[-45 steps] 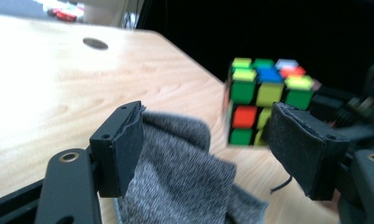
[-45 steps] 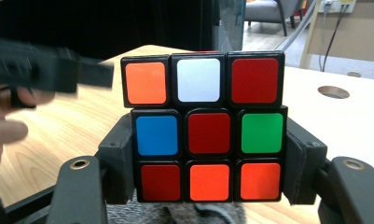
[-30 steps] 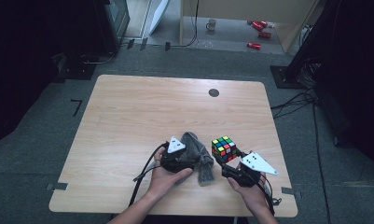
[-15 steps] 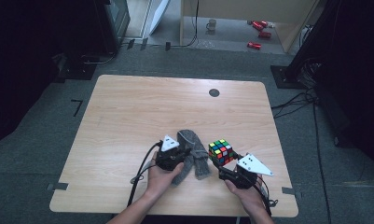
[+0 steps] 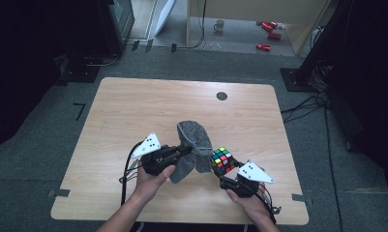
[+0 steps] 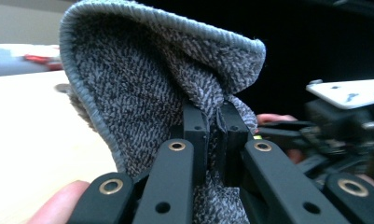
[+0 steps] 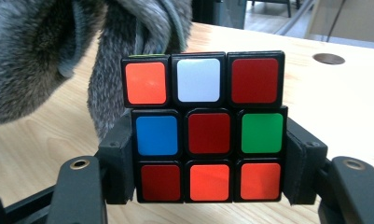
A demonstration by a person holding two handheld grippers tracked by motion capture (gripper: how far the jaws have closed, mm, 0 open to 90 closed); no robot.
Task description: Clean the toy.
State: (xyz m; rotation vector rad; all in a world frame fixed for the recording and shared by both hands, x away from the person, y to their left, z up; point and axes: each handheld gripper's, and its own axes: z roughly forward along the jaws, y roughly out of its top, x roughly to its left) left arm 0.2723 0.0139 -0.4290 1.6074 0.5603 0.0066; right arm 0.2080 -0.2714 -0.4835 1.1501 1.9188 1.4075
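I had the left gripper [image 5: 186, 149] clamped on a fold of the grey cloth [image 5: 191, 145]; its jaws had just closed, and in the left gripper view the fabric [image 6: 142, 88] sat pinched tight between them. Compared with a second earlier, the cloth no longer lay slumped on the table [image 5: 133, 111] beside the cube: it hung from my left gripper, raised and draped just beside the puzzle cube [image 5: 224, 160]. My right gripper [image 5: 219, 176] kept its hold on the cube, jaws pressed against its two sides, the cube [image 7: 205, 126] low over the wood near the table's front edge. With a firm grip on the cloth, I judged I was ready to bring it across the cube's faces, likely to wipe or cover it.
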